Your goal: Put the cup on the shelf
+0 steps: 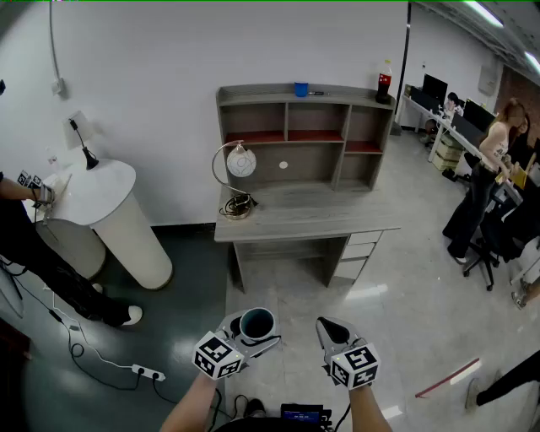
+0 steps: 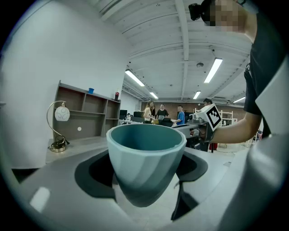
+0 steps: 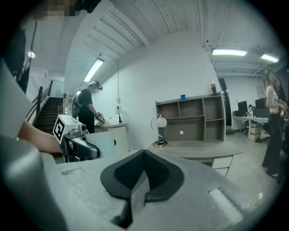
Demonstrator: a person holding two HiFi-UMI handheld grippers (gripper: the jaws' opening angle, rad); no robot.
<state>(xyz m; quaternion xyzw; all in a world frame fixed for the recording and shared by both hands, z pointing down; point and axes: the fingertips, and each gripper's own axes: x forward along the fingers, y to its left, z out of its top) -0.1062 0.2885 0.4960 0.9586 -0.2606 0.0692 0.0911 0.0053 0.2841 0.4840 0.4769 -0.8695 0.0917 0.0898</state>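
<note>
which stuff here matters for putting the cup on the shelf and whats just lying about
For the job: teal cup, held in the left gripper; shelf unit on the desk.
Lying about: globe lamp, bottle, small blue object, power strip.

Teal cup (image 2: 146, 167), grey shelf (image 1: 261, 91), white wall (image 1: 169, 67)

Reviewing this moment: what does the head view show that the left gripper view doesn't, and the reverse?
Head view only: the white round counter and a power strip on the floor. Left gripper view only: the wearer's torso and head-mounted camera. Both: the teal cup gripped by the left hand-held gripper, the right hand-held gripper, the shelf unit and globe lamp.
</note>
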